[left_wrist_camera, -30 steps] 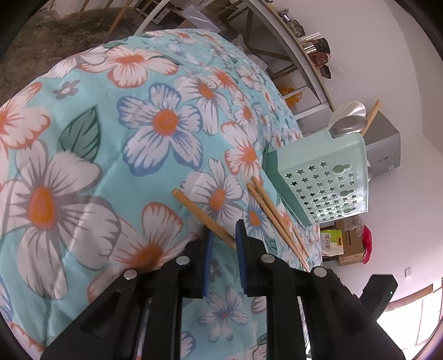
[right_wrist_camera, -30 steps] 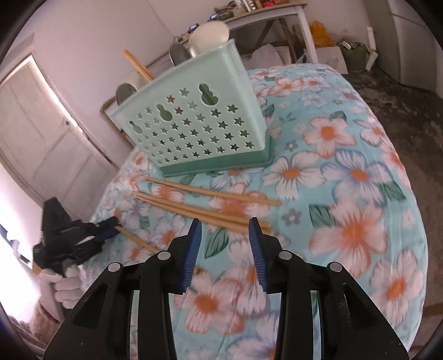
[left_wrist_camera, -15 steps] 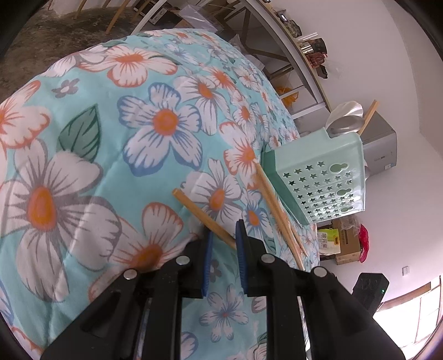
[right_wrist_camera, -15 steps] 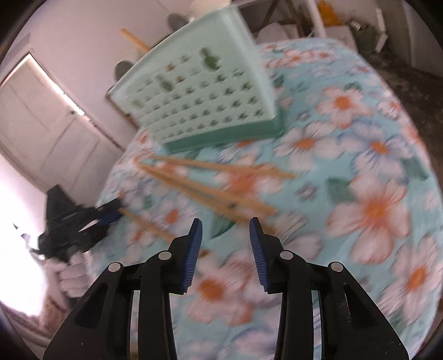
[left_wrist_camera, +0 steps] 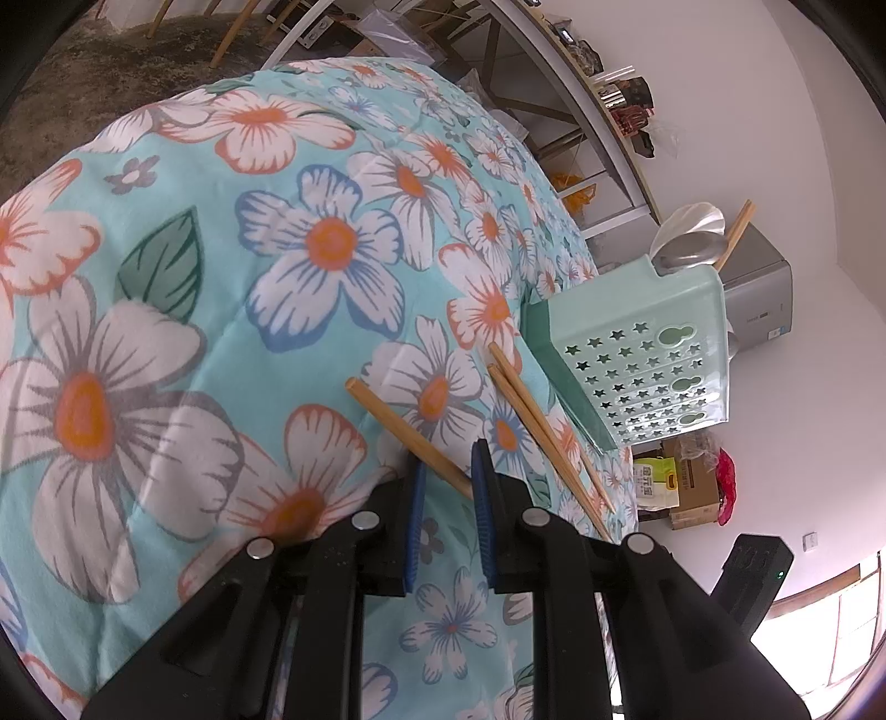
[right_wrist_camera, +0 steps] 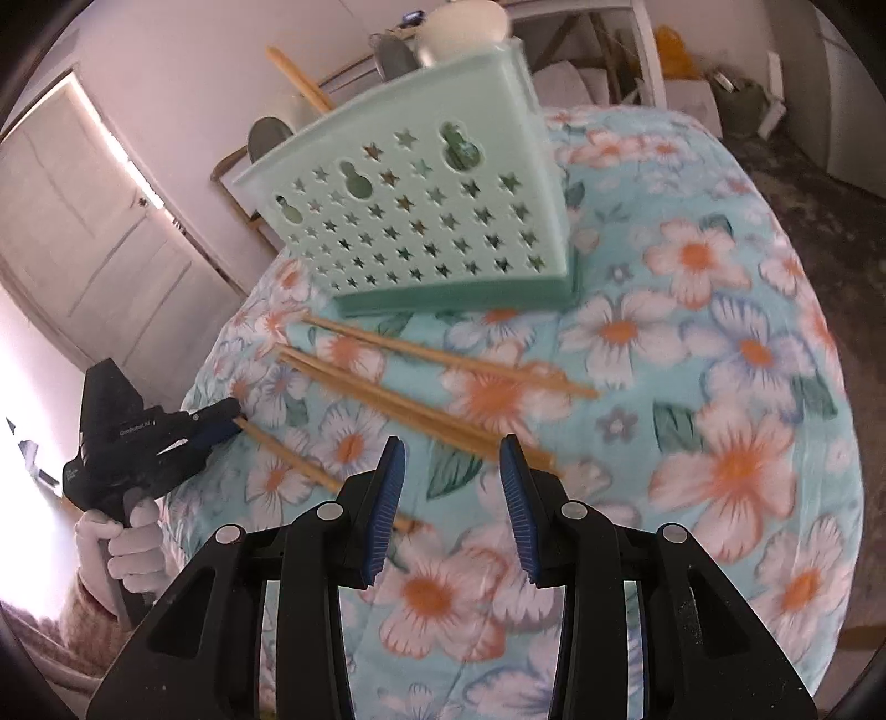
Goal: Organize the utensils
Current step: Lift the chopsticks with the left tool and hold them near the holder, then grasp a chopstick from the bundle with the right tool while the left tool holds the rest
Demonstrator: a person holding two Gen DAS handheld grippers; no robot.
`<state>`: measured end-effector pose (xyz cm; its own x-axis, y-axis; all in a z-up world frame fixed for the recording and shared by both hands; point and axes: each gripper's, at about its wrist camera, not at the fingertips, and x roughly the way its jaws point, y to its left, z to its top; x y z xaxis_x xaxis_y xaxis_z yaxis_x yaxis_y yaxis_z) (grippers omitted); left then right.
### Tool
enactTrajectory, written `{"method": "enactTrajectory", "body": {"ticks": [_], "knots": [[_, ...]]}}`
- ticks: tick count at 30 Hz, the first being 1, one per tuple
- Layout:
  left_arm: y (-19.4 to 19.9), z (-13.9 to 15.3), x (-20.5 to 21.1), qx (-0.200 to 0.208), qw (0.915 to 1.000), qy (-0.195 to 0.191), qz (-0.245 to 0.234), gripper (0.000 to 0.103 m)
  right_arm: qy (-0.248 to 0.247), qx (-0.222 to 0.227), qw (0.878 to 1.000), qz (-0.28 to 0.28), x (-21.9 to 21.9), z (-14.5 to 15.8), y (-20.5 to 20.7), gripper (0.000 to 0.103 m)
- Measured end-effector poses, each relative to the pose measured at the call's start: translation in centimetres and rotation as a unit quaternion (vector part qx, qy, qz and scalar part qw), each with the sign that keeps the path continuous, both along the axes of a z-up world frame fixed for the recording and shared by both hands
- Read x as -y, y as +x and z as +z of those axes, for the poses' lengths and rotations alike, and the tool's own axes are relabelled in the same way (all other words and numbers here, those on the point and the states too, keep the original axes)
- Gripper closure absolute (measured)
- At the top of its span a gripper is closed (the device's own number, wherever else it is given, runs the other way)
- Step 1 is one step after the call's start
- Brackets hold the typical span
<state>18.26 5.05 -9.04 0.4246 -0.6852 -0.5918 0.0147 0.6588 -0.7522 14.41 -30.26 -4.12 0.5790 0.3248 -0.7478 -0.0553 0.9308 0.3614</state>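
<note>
A single chopstick (left_wrist_camera: 407, 435) lies on the floral cloth (left_wrist_camera: 166, 266) of the desk, its near end pinched between the pads of the left hand-held gripper (left_wrist_camera: 447, 476). Three more chopsticks (right_wrist_camera: 410, 396) lie just beyond the right hand-held gripper (right_wrist_camera: 451, 471), whose jaws are spread and empty. Behind them stands the mint utensil holder (right_wrist_camera: 421, 216), holding spoons (right_wrist_camera: 459, 25).

Both tools are matte black plastic, forking into two angular arms; each arm carries a round silver screw head; the jaws are lined with ribbed blue pads. The left gripper (right_wrist_camera: 221, 423) has a boxy black body with small white lettering; a white glove (right_wrist_camera: 119, 548) and knitted sleeve (right_wrist_camera: 83, 601) sit below.
</note>
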Motion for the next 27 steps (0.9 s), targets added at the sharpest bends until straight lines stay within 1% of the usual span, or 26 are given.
{"method": "enactTrajectory", "body": {"ticks": [4, 7, 11, 13, 15, 17, 19, 23, 27], "knots": [[0.0, 0.0, 0.0, 0.001, 1.0000, 0.001, 0.000, 0.087, -0.062, 0.021, 0.996, 0.053, -2.8, 0.4, 1.2, 0.065], [-0.1, 0.1, 0.1, 0.002, 1.0000, 0.003, -0.001, 0.087, -0.089, 0.035, 0.991, 0.097, -4.5, 0.6, 2.2, 0.065], [0.0, 0.1, 0.1, 0.002, 1.0000, 0.004, -0.001, 0.087, -0.128, 0.061, 0.975, 0.171, -7.8, 1.3, 4.9, 0.065], [0.0, 0.1, 0.1, 0.002, 1.0000, 0.004, -0.001, 0.087, -0.139, 0.075, 0.965, 0.207, -9.6, 1.5, 6.0, 0.069], [0.0, 0.1, 0.1, 0.003, 1.0000, 0.003, -0.002, 0.087, -0.149, 0.084, 0.956, 0.239, -11.1, 1.3, 6.7, 0.070], [0.1, 0.1, 0.1, 0.003, 1.0000, 0.001, -0.003, 0.087, -0.159, 0.087, 0.946, 0.268, -12.7, 1.0, 7.5, 0.074], [0.1, 0.1, 0.0, 0.003, 1.0000, 0.001, -0.004, 0.087, -0.165, 0.083, 0.941, 0.284, -13.8, 0.5, 8.5, 0.078], [0.1, 0.1, 0.0, 0.004, 1.0000, 0.000, -0.005, 0.087, -0.154, 0.064, 0.940, 0.298, -14.8, -0.5, 10.4, 0.080], [0.0, 0.0, -0.1, 0.005, 1.0000, -0.003, -0.005, 0.087, -0.147, 0.045, 0.941, 0.303, -15.5, -1.4, 11.6, 0.087]]}}
